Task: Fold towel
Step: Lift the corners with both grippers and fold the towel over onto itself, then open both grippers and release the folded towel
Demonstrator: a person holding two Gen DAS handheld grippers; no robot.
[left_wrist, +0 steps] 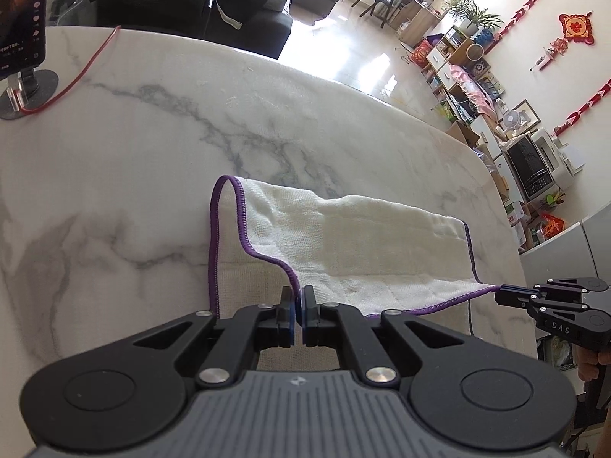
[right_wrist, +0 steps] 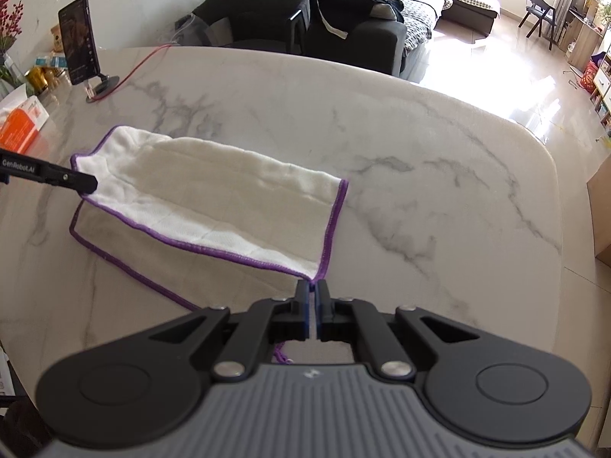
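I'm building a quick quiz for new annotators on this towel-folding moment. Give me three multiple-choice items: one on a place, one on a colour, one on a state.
1. Where does the phone on its stand sit, seen from the right wrist view?
A. At the far left of the table
B. On top of the towel
C. On the sofa

2. What colour is the stitched edging of the towel?
A. Green
B. Purple
C. Yellow

3. How do the two grippers stand?
A. Both open above the towel
B. One open, one shut
C. Both shut on the towel's edge

Answers:
1. A: the phone stands near the far left rim of the marble table, apart from the towel.
2. B: a purple hem runs round the white cloth.
3. C: the left gripper and the right gripper each pinch a corner, with the lifted half folded over.
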